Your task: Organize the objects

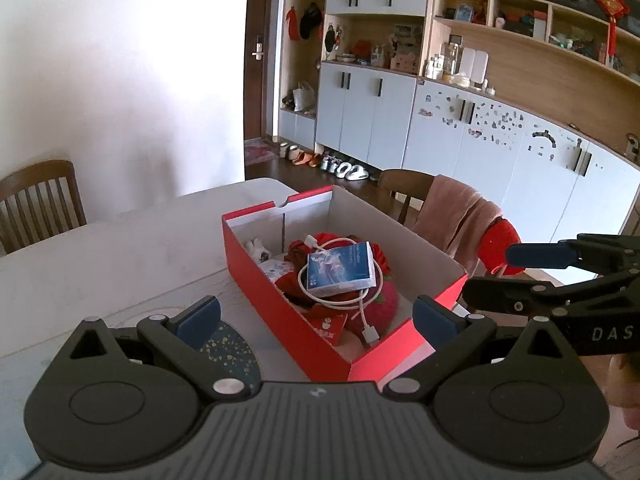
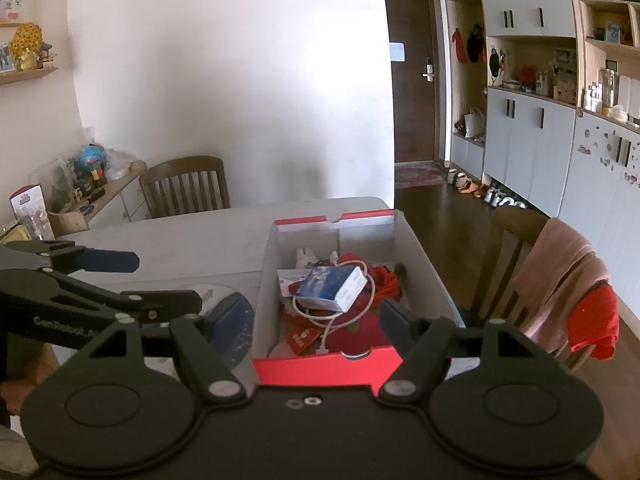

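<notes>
A red open box (image 1: 280,312) (image 2: 320,368) stands on the pale table (image 1: 100,264) (image 2: 192,240). In it lie a blue-and-white packet (image 1: 340,270) (image 2: 332,286), a coiled white cable (image 1: 366,320) (image 2: 320,320), red cloth items (image 1: 380,300) (image 2: 360,332) and a small white toy (image 1: 256,248). My left gripper (image 1: 316,316) is open and empty, just before the box's near left side; it also shows in the right wrist view (image 2: 160,280). My right gripper (image 2: 312,320) is open and empty over the box's near end; it also shows in the left wrist view (image 1: 492,276).
A dark round mat (image 1: 228,352) (image 2: 236,324) lies on the table left of the box. Wooden chairs stand at the far left (image 1: 36,200) (image 2: 184,184) and at the right, draped with pink and red cloth (image 1: 460,216) (image 2: 560,280). Cabinets line the far wall (image 1: 440,132).
</notes>
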